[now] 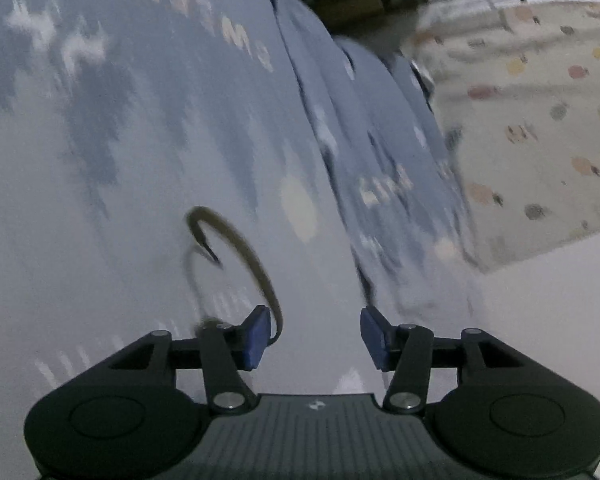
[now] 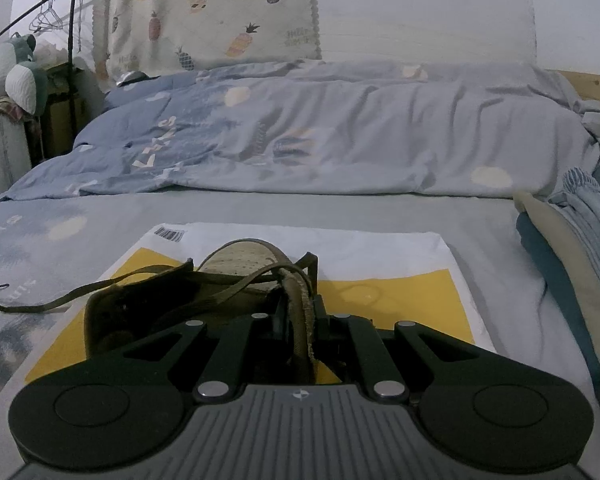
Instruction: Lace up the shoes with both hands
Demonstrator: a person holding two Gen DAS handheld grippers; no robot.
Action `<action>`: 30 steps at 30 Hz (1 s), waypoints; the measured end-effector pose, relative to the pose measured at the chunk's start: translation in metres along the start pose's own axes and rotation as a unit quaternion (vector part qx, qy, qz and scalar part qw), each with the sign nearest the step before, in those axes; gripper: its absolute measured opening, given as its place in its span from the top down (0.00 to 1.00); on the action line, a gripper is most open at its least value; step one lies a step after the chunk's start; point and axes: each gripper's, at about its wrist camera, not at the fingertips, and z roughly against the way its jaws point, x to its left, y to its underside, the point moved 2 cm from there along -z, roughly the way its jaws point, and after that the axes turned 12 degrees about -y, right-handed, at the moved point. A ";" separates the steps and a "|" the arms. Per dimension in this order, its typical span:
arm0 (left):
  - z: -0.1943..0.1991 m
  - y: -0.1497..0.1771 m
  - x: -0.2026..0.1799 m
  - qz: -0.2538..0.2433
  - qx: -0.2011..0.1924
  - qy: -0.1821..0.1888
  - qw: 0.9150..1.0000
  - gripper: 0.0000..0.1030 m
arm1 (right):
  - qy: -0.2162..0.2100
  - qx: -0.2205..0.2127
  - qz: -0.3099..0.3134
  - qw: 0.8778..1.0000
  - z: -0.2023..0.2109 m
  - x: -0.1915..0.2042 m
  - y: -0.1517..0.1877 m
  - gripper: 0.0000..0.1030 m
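The left gripper (image 1: 315, 336) stands open over the pale blue-grey printed bedsheet (image 1: 100, 160), nothing between its blue pads (image 1: 256, 340), and the thin olive-brown flat shoelace (image 1: 256, 268) curls in a loose arc just beside the left pad, its tip hooked back on itself. Whether lace and pad touch is hard to say, that view is blurred. Over on the other side, the right gripper (image 2: 300, 320) is clamped tight on the frayed tan edge of the olive canvas shoe (image 2: 228, 280), which sits on a white and yellow plastic mailing bag (image 2: 400, 284) spread on the bed. The lace runs slack across the shoe's opening and trails off to the left onto the sheet. This is a soft, light thing all round: the shoe's upper will likely fold and shift under any pull, so the right-hand hold on the rim looks like the anchor. The lace should be limp and a bit slippery on a flat pinch, and it will flop wherever it is dropped. The best hold is probably close to the stiff tip, short enough that the end stays pointed for threading an eyelet. Grab it mid-length and it would likely just droop.
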 end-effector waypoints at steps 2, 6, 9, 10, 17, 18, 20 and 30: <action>0.001 0.001 -0.003 -0.019 -0.007 -0.028 0.999 0.53 | 0.000 0.000 0.001 1.000 0.000 0.000 0.000 0.95; 0.004 -0.005 0.001 -0.047 -0.024 -0.125 0.991 0.51 | 0.000 0.000 0.002 1.000 0.000 0.001 0.000 0.95; -0.001 -0.003 0.004 -0.039 0.013 -0.097 0.994 0.51 | 0.001 0.001 0.004 1.000 -0.001 0.002 0.000 0.95; -0.003 0.001 0.001 -0.043 0.027 -0.083 0.995 0.51 | 0.001 0.001 0.004 1.000 -0.001 0.003 0.000 0.95; -0.018 0.043 -0.020 -0.052 0.118 0.029 0.991 0.51 | 0.003 -0.001 0.005 1.000 -0.001 0.004 0.001 0.94; -0.020 0.052 -0.024 -0.054 0.130 0.040 0.989 0.51 | 0.003 -0.001 0.005 1.000 -0.001 0.005 0.001 0.94; -0.024 0.070 -0.029 -0.056 0.150 0.058 0.985 0.51 | 0.004 -0.002 0.005 1.000 -0.001 0.005 0.001 0.94; -0.053 0.131 -0.040 -0.050 0.186 0.063 0.979 0.50 | 0.005 -0.006 0.003 1.000 -0.002 0.007 0.002 0.94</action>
